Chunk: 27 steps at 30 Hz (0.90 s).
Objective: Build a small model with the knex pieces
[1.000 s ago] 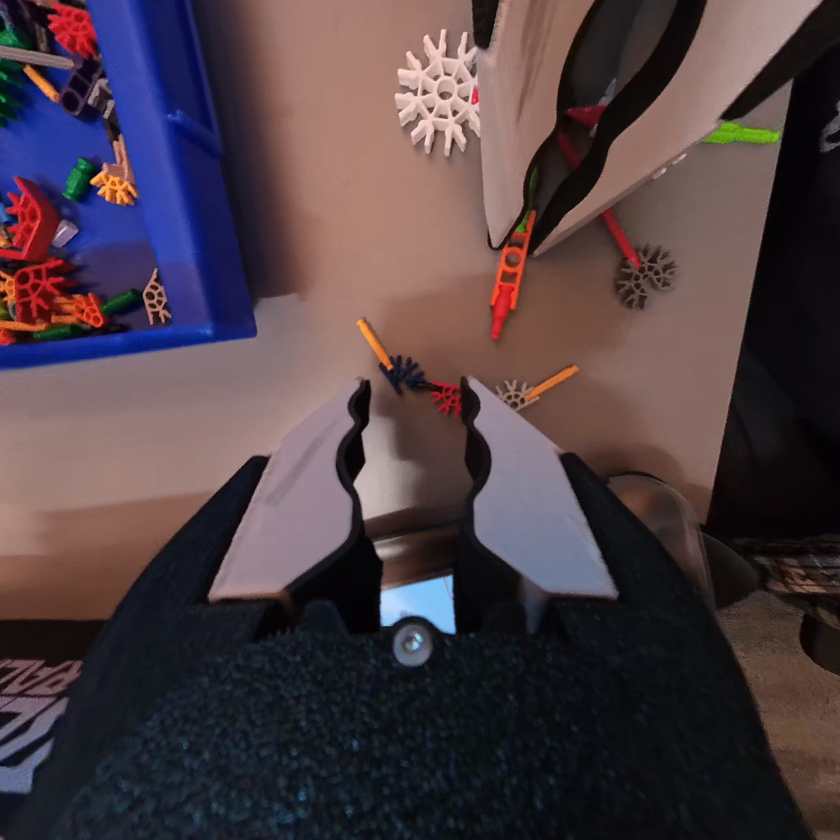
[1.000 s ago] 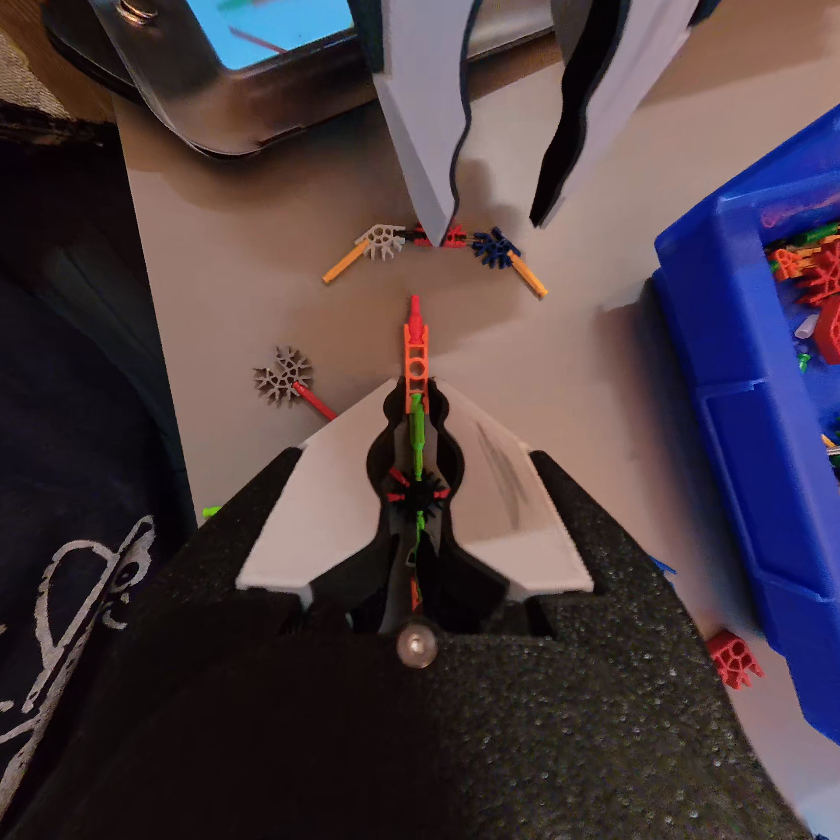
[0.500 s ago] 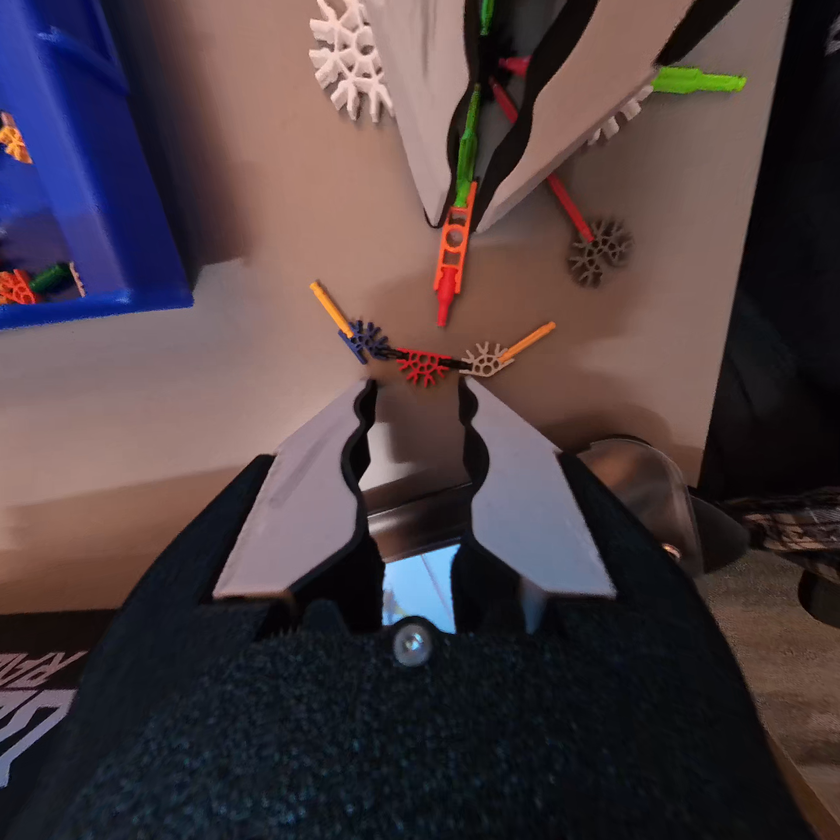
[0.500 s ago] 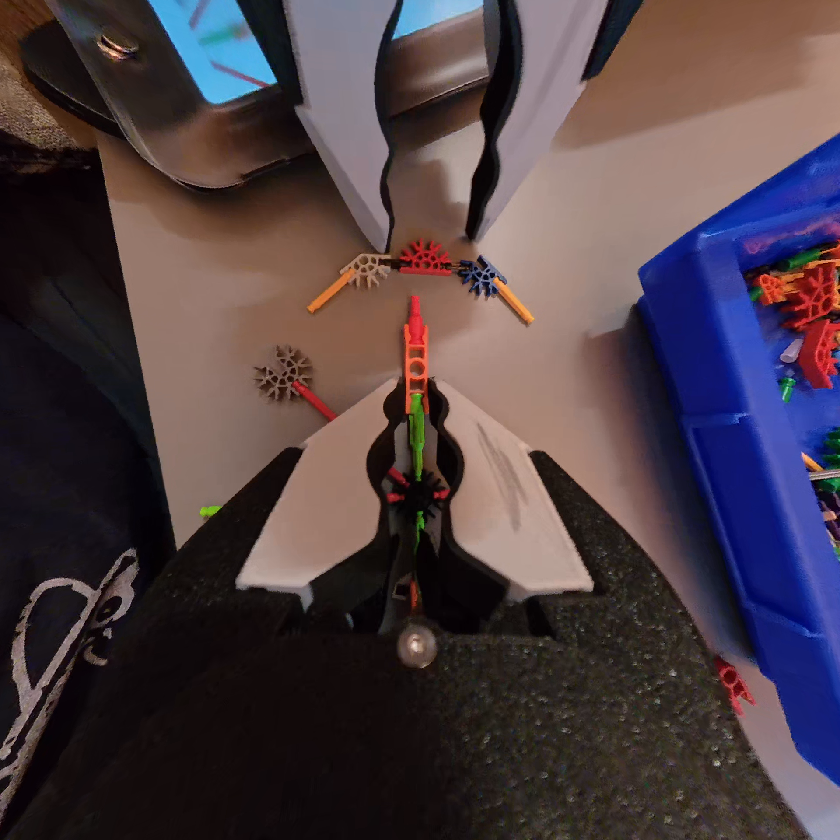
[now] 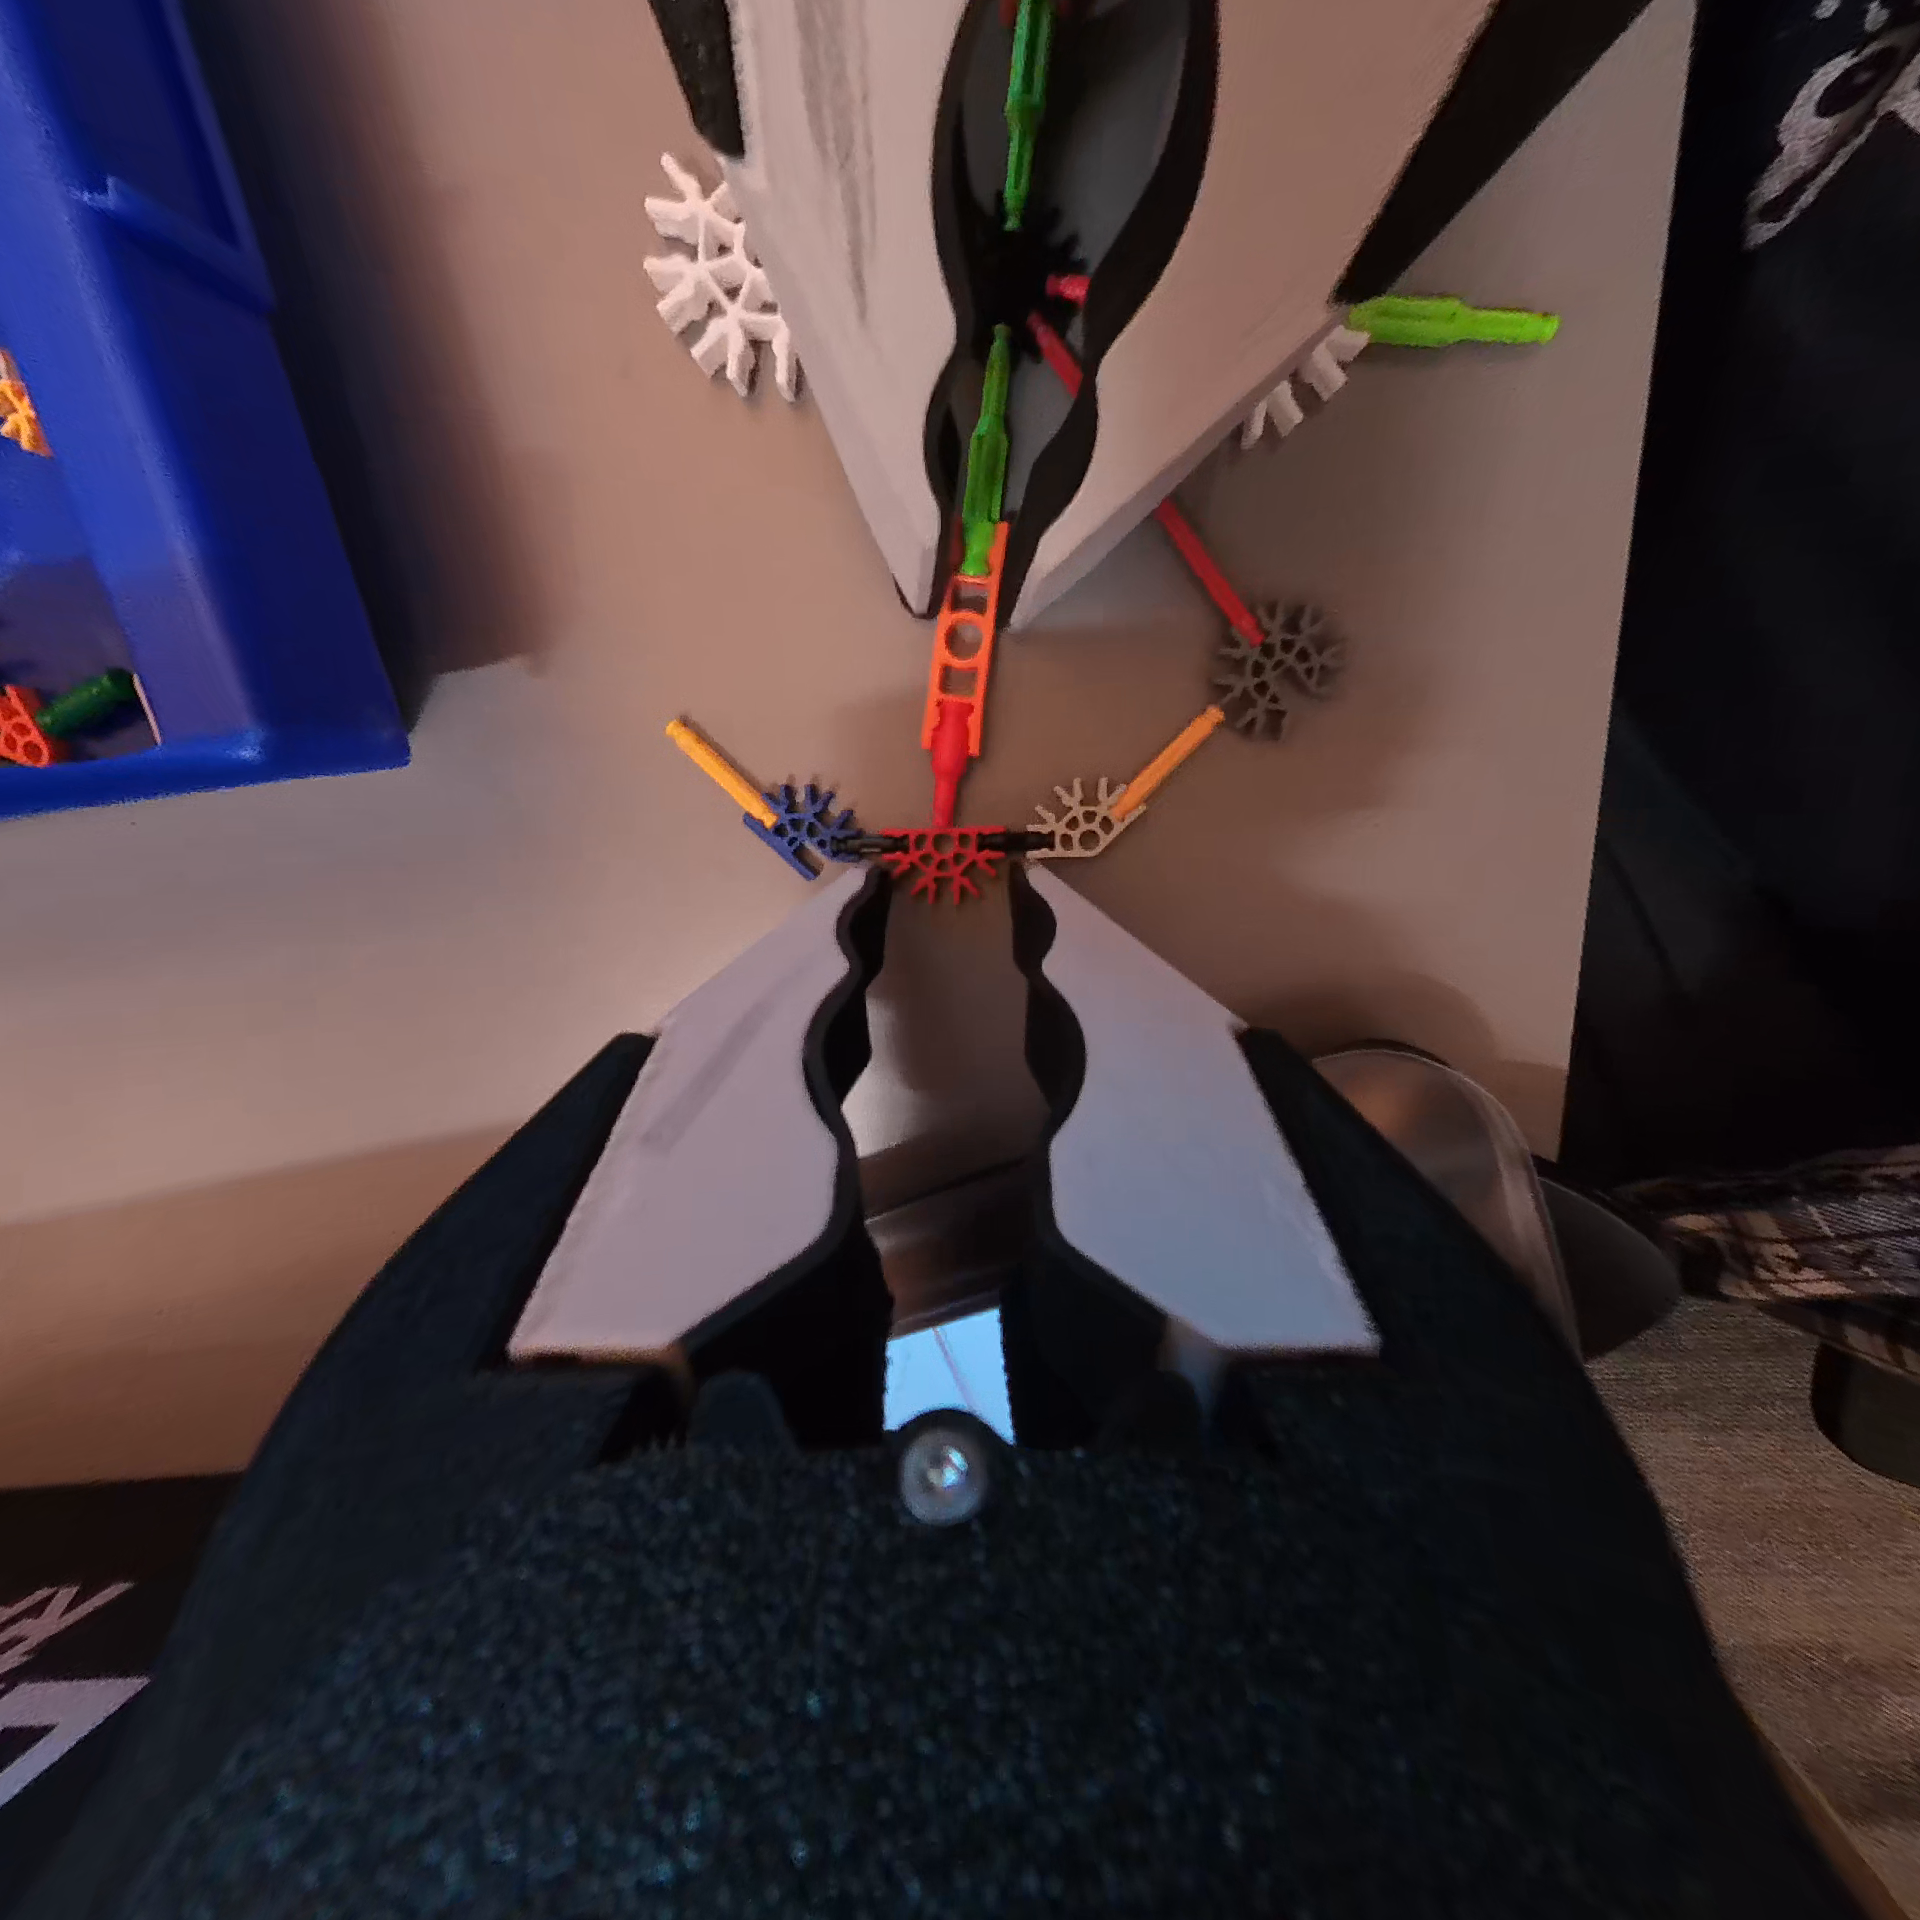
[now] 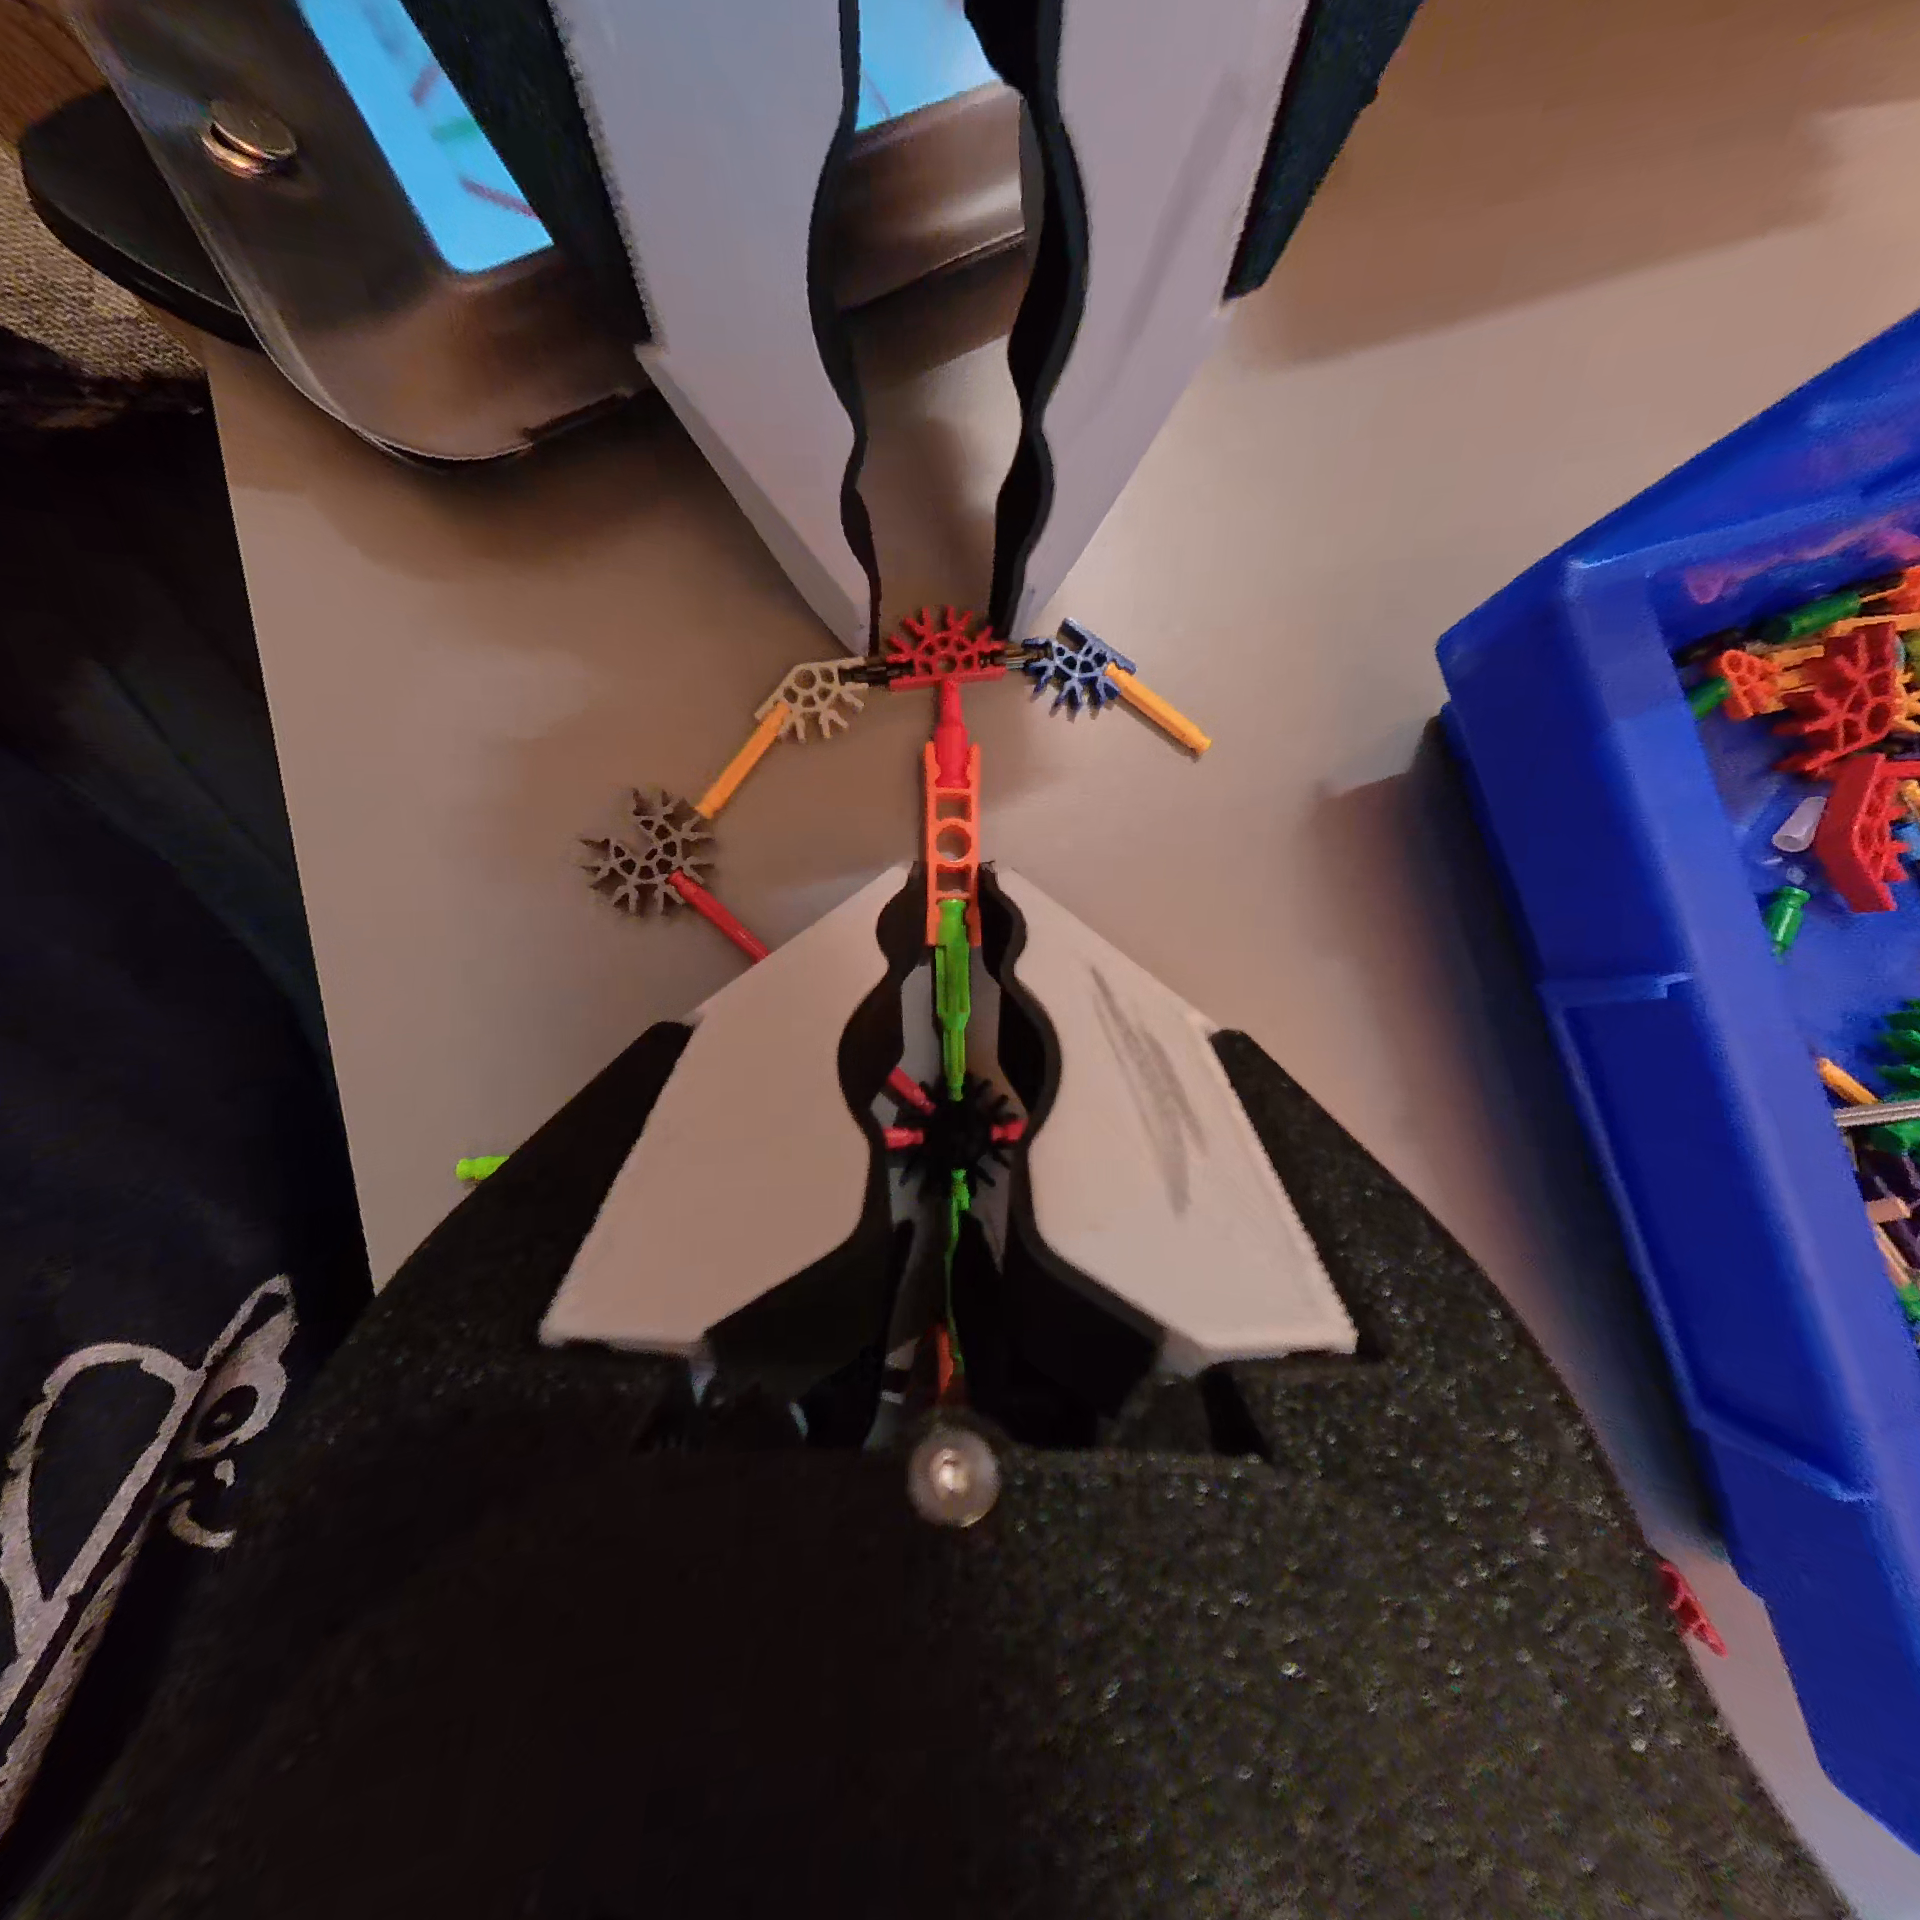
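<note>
Right hand-held gripper (image 6: 951,883): clamped on a green rod (image 6: 951,987) carrying an orange connector (image 6: 952,831), whose red tip meets the red half-round connector (image 6: 943,652) on the counter (image 6: 1299,623). Left hand-held gripper (image 5: 943,883): jaws partly open, empty, tips flanking that red connector. Blue bin (image 6: 1662,1039): nearby.

My counter (image 6: 1299,499) is pale and smooth. On it lie a blue bin (image 6: 1621,1039) of toy pieces, a chain of red (image 5: 943,854), blue (image 5: 802,821) and tan connectors (image 5: 1081,826) with yellow rods, a white snowflake connector (image 5: 712,281), a grey connector (image 5: 1273,665), and a loose red piece (image 6: 1688,1621).
</note>
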Each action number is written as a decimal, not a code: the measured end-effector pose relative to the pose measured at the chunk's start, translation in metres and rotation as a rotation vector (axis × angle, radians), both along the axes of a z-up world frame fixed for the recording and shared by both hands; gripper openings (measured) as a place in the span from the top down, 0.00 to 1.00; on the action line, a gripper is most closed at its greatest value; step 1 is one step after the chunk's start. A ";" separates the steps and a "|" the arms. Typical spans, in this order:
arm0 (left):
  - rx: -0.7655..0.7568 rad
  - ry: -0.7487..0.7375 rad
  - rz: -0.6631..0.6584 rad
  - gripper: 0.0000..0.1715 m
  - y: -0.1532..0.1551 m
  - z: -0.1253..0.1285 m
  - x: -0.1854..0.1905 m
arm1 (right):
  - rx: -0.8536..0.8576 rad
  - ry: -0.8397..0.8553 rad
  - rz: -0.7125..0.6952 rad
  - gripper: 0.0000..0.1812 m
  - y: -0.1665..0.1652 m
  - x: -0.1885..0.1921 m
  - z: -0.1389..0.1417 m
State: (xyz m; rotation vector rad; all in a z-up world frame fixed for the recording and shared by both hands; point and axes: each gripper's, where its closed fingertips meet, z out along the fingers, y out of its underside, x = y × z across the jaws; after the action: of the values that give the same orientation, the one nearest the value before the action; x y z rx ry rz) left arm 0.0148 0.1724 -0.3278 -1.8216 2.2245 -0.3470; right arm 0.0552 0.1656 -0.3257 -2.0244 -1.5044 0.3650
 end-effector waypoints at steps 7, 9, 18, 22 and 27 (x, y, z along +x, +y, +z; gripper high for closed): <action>0.018 -0.010 -0.031 0.89 0.000 0.000 0.002 | -0.001 -0.007 -0.004 0.95 0.001 0.002 0.000; 0.025 -0.011 -0.040 0.89 -0.001 0.000 0.003 | 0.001 -0.007 0.005 0.95 0.000 0.002 0.000; 0.034 -0.016 -0.060 0.89 0.000 0.002 0.003 | -0.008 0.003 0.008 0.95 0.001 0.002 0.000; 0.040 -0.016 -0.065 0.89 0.000 0.005 0.003 | -0.003 0.002 0.013 0.95 0.001 0.002 0.000; 0.051 -0.011 -0.080 0.89 0.000 0.007 0.004 | 0.000 0.004 0.013 0.95 0.001 0.002 -0.001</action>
State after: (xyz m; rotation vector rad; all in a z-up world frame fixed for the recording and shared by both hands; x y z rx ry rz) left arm 0.0184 0.1725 -0.3211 -1.7047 2.2824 -0.3119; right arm 0.0573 0.1666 -0.3262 -2.0137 -1.5151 0.3742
